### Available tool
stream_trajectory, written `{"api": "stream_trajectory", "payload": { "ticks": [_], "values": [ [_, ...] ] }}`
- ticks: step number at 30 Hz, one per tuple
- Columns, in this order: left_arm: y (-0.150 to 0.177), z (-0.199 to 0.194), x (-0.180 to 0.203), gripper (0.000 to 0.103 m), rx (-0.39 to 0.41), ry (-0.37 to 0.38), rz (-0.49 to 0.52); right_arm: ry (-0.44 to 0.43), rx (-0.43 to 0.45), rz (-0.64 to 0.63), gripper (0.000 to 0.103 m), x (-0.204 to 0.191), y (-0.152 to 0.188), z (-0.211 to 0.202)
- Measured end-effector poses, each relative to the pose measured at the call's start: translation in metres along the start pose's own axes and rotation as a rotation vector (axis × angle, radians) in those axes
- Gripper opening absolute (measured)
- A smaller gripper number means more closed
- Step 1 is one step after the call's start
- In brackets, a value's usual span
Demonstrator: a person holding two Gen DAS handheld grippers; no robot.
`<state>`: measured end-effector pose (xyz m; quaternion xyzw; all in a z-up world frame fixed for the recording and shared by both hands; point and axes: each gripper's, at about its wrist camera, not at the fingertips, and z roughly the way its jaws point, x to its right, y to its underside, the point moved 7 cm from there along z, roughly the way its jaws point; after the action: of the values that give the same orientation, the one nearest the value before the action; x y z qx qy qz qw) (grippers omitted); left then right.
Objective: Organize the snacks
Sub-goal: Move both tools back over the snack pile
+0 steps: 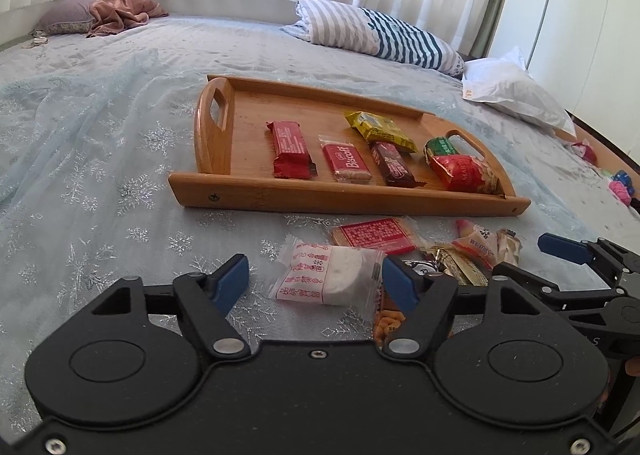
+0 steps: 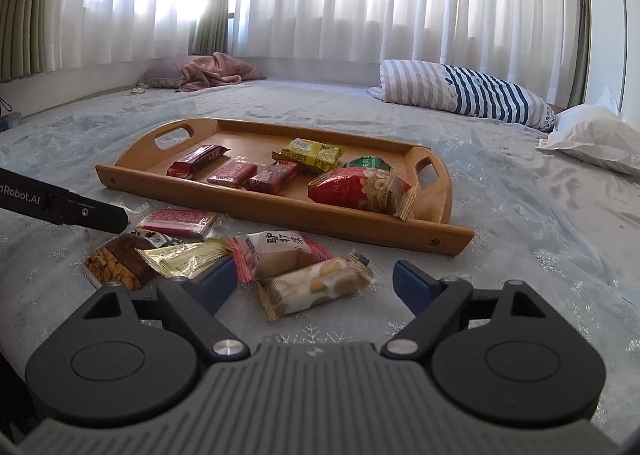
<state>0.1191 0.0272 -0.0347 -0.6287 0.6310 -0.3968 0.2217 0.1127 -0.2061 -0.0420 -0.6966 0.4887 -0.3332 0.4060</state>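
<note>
Left gripper (image 1: 316, 283), jaws apart, straddled the white round snack packet (image 1: 334, 279), its long axis crossing the gap; right gripper (image 2: 314, 283), also open, flanked the nougat packet (image 2: 316, 289).

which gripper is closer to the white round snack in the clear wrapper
Left. The left gripper has the white round snack between its open fingers. The right gripper is off to its right, over the nougat packet.

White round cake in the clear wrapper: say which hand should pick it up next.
Left. The white round cake in the clear wrapper lies between the left gripper fingers, not yet gripped. The right gripper frames a beige nougat packet instead.
</note>
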Motion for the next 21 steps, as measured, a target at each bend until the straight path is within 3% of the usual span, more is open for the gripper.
{"api": "stream_trajectory", "payload": {
  "ticks": [3, 21],
  "values": [
    [0.001, 0.001, 0.001, 0.063, -0.008, 0.007, 0.001, -0.006, -0.011, -0.006, 0.088, -0.001, 0.002, 0.001],
    [0.005, 0.001, 0.005, 0.058, -0.008, 0.004, 0.019, -0.031, -0.048, 0.05, 0.08, 0.001, 0.007, 0.013]
  ]
}}
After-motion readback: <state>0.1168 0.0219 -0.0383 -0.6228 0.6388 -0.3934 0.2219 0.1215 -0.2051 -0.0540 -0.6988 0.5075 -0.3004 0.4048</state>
